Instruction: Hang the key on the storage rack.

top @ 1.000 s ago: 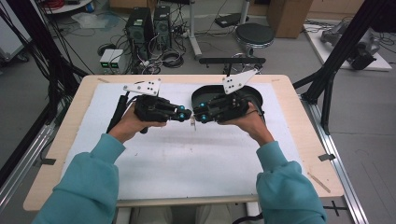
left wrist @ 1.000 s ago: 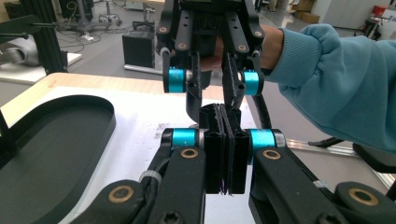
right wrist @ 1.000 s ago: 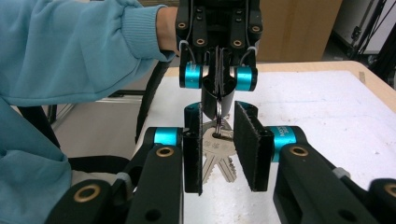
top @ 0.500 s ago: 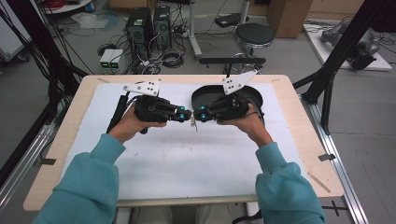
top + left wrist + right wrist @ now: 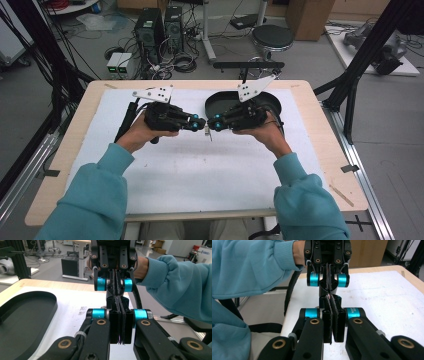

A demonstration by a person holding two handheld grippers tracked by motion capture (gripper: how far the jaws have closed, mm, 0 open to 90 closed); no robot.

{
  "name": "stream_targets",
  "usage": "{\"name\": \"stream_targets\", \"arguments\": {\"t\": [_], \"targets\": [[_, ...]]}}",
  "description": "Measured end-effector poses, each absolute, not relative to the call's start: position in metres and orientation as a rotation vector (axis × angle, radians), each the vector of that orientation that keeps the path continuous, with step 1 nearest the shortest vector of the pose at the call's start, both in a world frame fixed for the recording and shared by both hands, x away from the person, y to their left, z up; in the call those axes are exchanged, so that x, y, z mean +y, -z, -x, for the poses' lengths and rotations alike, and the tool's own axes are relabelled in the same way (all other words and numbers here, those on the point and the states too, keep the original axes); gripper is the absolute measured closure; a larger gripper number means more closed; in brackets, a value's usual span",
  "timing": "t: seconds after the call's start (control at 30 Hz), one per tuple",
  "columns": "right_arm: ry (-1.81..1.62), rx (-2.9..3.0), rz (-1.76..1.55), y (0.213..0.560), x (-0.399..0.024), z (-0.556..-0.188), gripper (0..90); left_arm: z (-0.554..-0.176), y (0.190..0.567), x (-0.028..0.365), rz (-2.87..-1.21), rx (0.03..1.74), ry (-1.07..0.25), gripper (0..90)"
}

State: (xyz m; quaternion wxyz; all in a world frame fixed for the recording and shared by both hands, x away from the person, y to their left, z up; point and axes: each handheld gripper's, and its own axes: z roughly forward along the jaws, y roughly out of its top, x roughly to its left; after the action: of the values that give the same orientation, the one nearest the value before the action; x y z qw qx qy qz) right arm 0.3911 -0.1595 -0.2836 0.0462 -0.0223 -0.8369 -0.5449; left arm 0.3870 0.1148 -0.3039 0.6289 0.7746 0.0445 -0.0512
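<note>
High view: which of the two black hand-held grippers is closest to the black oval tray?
The right gripper: its body overlaps the black oval tray. The left gripper is over the white mat, apart from the tray.

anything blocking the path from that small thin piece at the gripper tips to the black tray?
Nothing visible. The small thin piece hangs where the left gripper and right gripper meet tip to tip, above the white mat. The black tray lies just beyond, its visible part bare.

Two tongs: left tongs (image 5: pixel 198 123), right tongs (image 5: pixel 216 123); one black tray (image 5: pixel 216 103); one white mat (image 5: pixel 200 170).
</note>
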Motion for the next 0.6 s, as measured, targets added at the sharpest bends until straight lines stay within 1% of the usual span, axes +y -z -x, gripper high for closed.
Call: {"name": "stream_targets", "arguments": {"t": [0.07, 0.1, 0.13, 0.17, 0.23, 0.27, 0.4, 0.43, 0.53, 0.6], "targets": [[1.658, -2.564, 0.083, 0.283, -0.160, -0.391, 89.2, -0.388, 0.304, 0.115, -1.770, 0.120, 0.104, 85.7], [1.654, -2.570, 0.084, 0.283, -0.160, -0.391, 89.2, -0.388, 0.305, 0.116, -1.763, 0.133, 0.089, 80.3], [1.643, -2.570, 0.097, 0.283, -0.160, -0.391, 89.2, -0.389, 0.305, 0.117, -1.754, 0.141, 0.065, 71.9], [1.644, -2.580, 0.106, 0.283, -0.160, -0.391, 89.2, -0.389, 0.306, 0.117, -1.742, 0.158, 0.051, 60.5], [1.658, -2.580, 0.117, 0.283, -0.162, -0.393, 89.2, -0.389, 0.307, 0.120, -1.740, 0.198, -0.017, 47.8], [1.654, -2.589, 0.146, 0.282, -0.164, -0.393, 89.2, -0.390, 0.308, 0.123, -1.745, 0.217, -0.038, 36.5], [1.685, -2.590, 0.228, 0.279, -0.174, -0.398, 89.1, -0.390, 0.309, 0.137, -1.799, 0.336, -0.132, 6.5], [1.709, -2.597, 0.253, 0.278, -0.177, -0.400, 89.1, -0.389, 0.309, 0.142, -1.796, 0.354, -0.154, 1.6], [1.699, -2.608, 0.345, 0.271, -0.188, -0.405, 89.1, -0.384, 0.313, 0.162, -1.797, 0.381, -0.247, 1.6], [1.672, -2.636, 0.396, 0.264, -0.194, -0.409, 89.1, -0.378, 0.317, 0.176, -1.792, 0.389, -0.258, 1.7]]}}
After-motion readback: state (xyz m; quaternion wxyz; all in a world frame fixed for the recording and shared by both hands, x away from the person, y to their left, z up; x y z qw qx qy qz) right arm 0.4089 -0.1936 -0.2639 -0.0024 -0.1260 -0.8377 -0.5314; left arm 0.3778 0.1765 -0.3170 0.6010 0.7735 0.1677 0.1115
